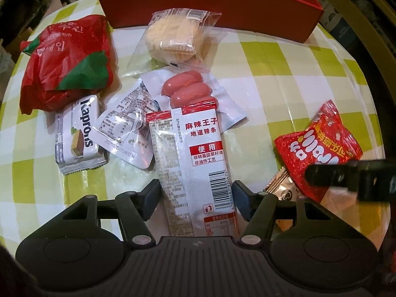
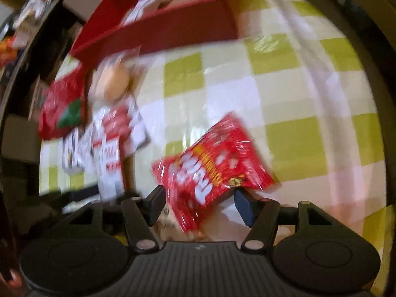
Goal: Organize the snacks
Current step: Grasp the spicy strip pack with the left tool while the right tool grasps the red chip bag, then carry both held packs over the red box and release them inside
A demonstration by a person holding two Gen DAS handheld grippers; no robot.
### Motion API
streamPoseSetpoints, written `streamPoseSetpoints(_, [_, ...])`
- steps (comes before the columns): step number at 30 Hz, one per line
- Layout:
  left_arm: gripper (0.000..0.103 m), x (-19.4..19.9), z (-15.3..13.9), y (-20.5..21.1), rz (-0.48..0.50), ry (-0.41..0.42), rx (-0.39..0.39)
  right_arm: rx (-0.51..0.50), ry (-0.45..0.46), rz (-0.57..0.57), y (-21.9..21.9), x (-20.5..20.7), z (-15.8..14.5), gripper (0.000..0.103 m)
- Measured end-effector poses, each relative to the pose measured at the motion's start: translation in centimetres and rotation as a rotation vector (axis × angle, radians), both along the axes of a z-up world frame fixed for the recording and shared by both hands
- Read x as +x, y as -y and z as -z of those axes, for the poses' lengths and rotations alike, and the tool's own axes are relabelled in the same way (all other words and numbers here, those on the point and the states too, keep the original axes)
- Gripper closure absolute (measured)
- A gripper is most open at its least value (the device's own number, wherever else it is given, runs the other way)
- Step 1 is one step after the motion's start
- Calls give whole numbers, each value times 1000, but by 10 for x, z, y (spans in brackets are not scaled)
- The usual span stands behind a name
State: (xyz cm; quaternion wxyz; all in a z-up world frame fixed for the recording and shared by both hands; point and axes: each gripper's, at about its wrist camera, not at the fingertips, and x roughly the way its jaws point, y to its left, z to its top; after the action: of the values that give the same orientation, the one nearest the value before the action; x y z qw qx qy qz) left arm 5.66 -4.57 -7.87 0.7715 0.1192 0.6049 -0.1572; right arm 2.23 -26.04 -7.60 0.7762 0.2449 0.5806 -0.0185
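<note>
Left tool (image 1: 196, 199) gaping, straddling spicy-strip packet (image 1: 200, 163) for pickup; right tool (image 2: 199, 201) gaping, straddling red snack bag (image 2: 212, 170) toward red box (image 1: 210, 5).

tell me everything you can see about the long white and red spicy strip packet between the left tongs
The spicy strip packet is a long, narrow pouch of glossy white film with red bands, red Chinese print and a barcode near its lower end. It lies flat on the checked tablecloth, lengthwise between the open left tongs, whose pads flank it. Its far end overlaps the pink sausage pack; a similar packet lies alongside, partly under it.
</note>
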Motion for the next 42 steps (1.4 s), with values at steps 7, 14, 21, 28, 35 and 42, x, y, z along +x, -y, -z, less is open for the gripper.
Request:
streamPoseSetpoints(7, [32,-1,0,0,6,6,8,-82,1,-26,-7,23,-1,33])
streamPoseSetpoints(14, [29,1,1,6,-12,9,21,-308,11,-215,-45,33,3,33])
streamPoseSetpoints(21, [42,-4,0,13,17,36,24,-413,48,-340,-55,18,3,37])
streamPoseSetpoints(28, [46,6,-2,4,-39,10,-14,-416,50,-343,-46,12,3,41])
streamPoseSetpoints(35, [47,3,-6,2,-42,18,-23,-394,94,-345,-47,10,-8,41])
streamPoseSetpoints(42, [47,-2,-24,3,-35,68,-31,-405,142,-323,-45,9,-22,41])
